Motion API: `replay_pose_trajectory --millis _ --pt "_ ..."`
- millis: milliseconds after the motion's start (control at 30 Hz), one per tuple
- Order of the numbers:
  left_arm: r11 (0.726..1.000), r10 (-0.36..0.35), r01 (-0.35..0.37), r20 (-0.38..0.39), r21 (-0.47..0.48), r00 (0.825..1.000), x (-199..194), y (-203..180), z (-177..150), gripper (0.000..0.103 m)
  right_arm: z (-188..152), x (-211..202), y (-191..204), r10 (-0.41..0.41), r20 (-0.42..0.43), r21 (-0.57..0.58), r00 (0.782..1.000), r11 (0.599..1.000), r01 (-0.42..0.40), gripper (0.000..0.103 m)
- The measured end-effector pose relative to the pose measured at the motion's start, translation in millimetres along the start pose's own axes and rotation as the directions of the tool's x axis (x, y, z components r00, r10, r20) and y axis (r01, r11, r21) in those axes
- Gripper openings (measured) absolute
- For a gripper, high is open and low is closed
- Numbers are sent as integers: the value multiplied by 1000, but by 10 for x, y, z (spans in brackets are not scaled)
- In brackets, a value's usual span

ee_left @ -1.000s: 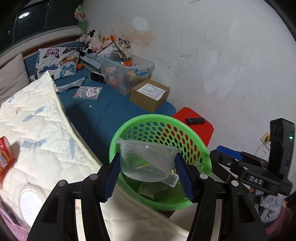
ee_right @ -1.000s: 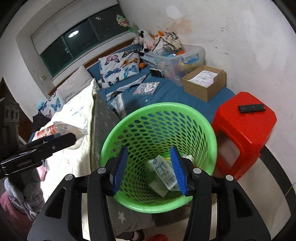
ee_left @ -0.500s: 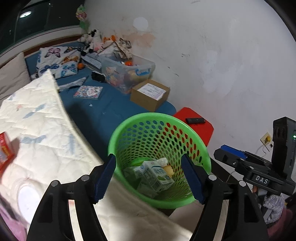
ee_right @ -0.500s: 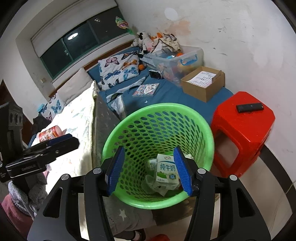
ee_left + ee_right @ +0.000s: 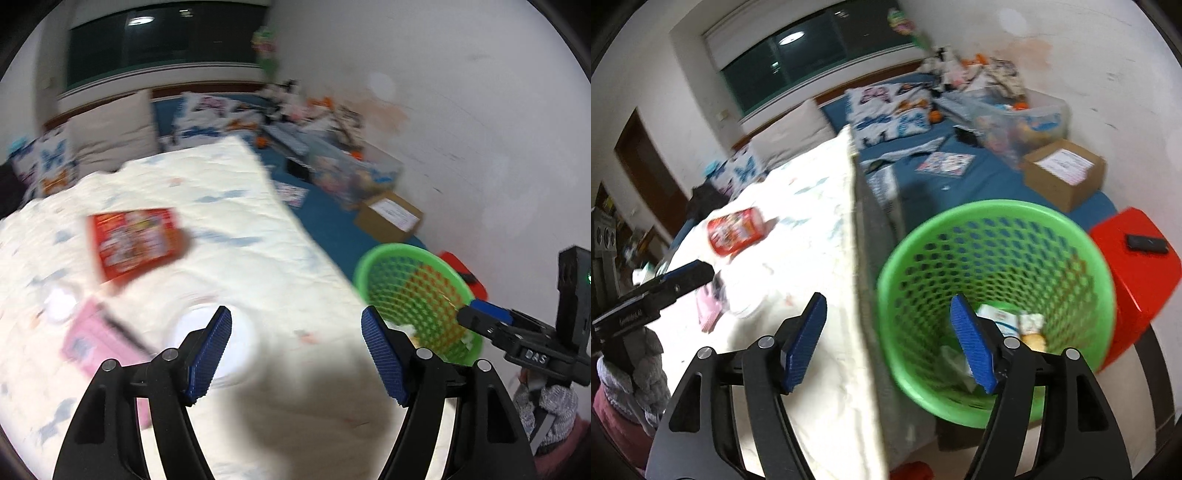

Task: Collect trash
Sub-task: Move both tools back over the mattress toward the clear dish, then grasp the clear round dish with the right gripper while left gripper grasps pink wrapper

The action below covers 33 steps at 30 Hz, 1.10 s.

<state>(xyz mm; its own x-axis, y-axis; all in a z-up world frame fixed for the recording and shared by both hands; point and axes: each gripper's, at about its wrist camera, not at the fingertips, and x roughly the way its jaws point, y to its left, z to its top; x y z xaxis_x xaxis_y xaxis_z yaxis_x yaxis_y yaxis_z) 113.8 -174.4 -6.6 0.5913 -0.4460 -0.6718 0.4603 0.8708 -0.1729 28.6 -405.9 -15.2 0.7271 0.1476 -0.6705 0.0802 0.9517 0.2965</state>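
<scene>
Both tongs empty, blue pads spread wide apart. Left tongs (image 5: pixel 295 350) hang over the white quilt (image 5: pixel 221 229) on the bed, aimed away from the green basket (image 5: pixel 993 214), which sits on the floor against the bed's edge, presumably so litter can go in with a short reach. Right tongs (image 5: pixel 888 339) straddle the quilt's edge, right pad over the basket's mouth. Inside the basket: a milk carton (image 5: pixel 999 319) and other scraps, too blurred to name. Still loose on the quilt, all on the side away from the basket: a red snack packet (image 5: pixel 135 240), a pink flat pack (image 5: pixel 92 347), and a round white lid or cup (image 5: pixel 225 343) just ahead of the left tongs' left pad. Judging by its heading, the left tongs are lined up for that white piece; the wide gape suits it. Red stool (image 5: pixel 1137 258) beyond the basket carries a dark remote (image 5: pixel 1147 243), likely not trash. Heavy motion blur throughout.
</scene>
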Motion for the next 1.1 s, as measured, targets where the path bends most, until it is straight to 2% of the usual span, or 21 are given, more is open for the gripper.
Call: replay_pose_trajectory --millis 200,367,500,767,900,1100 --pt "978 154 -152 4 -140 988 -211 672 -112 70 33 264 419 67 -48 -83 997 994 -71 73" --pt "945 218 -214 -12 -247 976 -392 1124 -264 70 16 546 860 115 -115 -187 987 973 -135 74" --pt "924 248 -244 -23 -294 968 -496 1334 -367 70 -22 752 1178 143 -157 -254 977 950 -180 82" --pt "893 253 -257 -60 -370 966 -539 1579 -506 70 -116 1142 1681 153 -242 -415 958 876 -245 87" --pt "883 244 -254 -76 -395 967 -510 1630 -540 75 -123 1367 1767 138 -281 -443 950 860 -256 91" --pt "863 205 -226 -96 -452 974 -422 1706 -516 77 -103 1566 1822 117 -295 -473 948 844 -251 94"
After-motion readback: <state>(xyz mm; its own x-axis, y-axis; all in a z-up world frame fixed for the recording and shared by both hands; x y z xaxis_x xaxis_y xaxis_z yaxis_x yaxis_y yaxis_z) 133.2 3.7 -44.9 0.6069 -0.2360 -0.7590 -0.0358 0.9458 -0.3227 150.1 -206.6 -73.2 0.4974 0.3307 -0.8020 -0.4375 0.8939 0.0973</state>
